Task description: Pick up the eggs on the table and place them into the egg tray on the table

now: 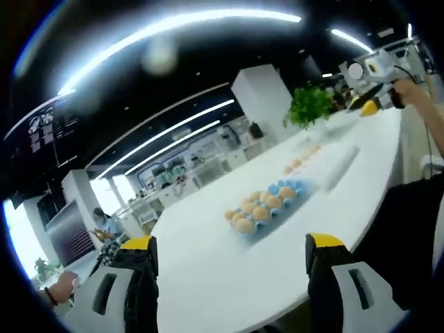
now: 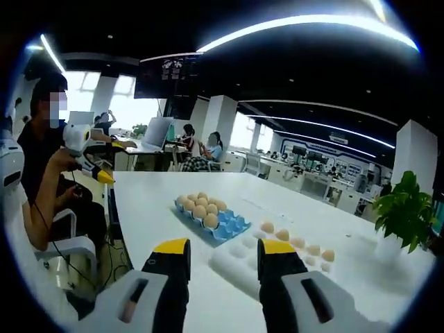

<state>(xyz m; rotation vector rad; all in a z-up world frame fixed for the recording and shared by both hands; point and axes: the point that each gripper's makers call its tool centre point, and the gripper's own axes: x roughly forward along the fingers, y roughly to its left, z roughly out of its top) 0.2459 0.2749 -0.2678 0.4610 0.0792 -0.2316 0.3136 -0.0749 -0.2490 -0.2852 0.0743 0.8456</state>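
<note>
In the left gripper view my left gripper point(image 1: 232, 253) stands wide, nothing between its jaws, raised over the near edge of the white table point(image 1: 208, 277). Ahead lies the blue egg tray point(image 1: 267, 205), most of its cups holding brown eggs point(image 1: 253, 211), with a few blue cups bare at its far end. Farther along the table more loose eggs point(image 1: 300, 161) lie in a row beside a white tray point(image 1: 340, 166). Far right, another person's hand holds a gripper point(image 1: 378, 83).

In the right gripper view my right gripper point(image 2: 223, 251) is also spread and holds nothing. The blue egg tray point(image 2: 211, 218) sits just beyond it, empty cups toward the right; the loose eggs point(image 2: 298, 243) lie right of it, near the white tray point(image 2: 239, 260).

I judge the work well along: the remaining eggs need moving, none is in hand.
</note>
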